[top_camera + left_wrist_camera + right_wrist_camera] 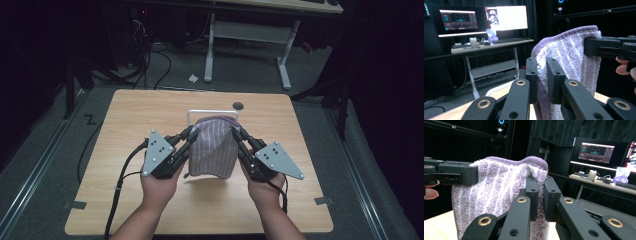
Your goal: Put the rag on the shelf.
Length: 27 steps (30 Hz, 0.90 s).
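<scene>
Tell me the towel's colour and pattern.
The towel is pale purple with white stripes, clearest in the right gripper view.
</scene>
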Each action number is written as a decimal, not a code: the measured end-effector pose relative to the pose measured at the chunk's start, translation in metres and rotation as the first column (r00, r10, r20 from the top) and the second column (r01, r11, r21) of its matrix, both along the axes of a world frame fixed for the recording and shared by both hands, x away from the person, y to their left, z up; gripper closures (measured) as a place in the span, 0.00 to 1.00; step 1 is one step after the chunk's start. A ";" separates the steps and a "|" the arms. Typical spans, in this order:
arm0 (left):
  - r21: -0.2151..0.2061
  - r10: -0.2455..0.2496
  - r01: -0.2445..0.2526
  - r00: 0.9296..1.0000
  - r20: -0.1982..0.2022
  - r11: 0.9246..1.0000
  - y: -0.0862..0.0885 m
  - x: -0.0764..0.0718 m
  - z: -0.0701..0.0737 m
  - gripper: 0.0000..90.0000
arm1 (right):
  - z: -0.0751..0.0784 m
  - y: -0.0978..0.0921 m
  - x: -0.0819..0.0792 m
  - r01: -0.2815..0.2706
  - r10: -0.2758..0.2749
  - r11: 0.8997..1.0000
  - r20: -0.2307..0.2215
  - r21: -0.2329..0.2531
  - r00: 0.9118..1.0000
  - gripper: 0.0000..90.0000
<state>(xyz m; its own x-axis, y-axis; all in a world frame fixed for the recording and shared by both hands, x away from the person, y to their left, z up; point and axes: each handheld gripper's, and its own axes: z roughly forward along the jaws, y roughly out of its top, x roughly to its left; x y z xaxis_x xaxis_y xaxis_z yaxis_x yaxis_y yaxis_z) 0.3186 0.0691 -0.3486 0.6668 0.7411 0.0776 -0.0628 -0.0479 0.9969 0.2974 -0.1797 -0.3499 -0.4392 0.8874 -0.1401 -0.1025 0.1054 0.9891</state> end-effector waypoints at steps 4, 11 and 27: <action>-0.001 0.001 -0.001 1.000 0.020 1.000 0.000 0.000 0.007 0.90 | 0.007 -0.001 0.001 0.002 -0.002 1.000 0.015 -0.001 1.000 0.94; 0.004 -0.010 0.010 1.000 0.024 1.000 -0.002 -0.002 0.011 0.90 | 0.014 -0.003 0.000 0.003 -0.004 1.000 0.029 0.004 1.000 0.94; 0.032 0.007 -0.006 1.000 -0.021 0.999 -0.003 0.054 0.026 0.90 | 0.029 -0.007 0.041 0.019 -0.018 1.000 -0.020 0.007 1.000 0.94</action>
<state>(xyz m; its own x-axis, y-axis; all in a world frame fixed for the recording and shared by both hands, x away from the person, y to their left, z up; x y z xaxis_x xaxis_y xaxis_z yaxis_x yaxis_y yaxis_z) 0.3729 0.0656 -0.3222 0.6639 0.7427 0.0872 -0.0411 -0.0802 0.9959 0.3382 -0.1866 -0.3214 -0.4252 0.8964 -0.1249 -0.0812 0.0997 0.9917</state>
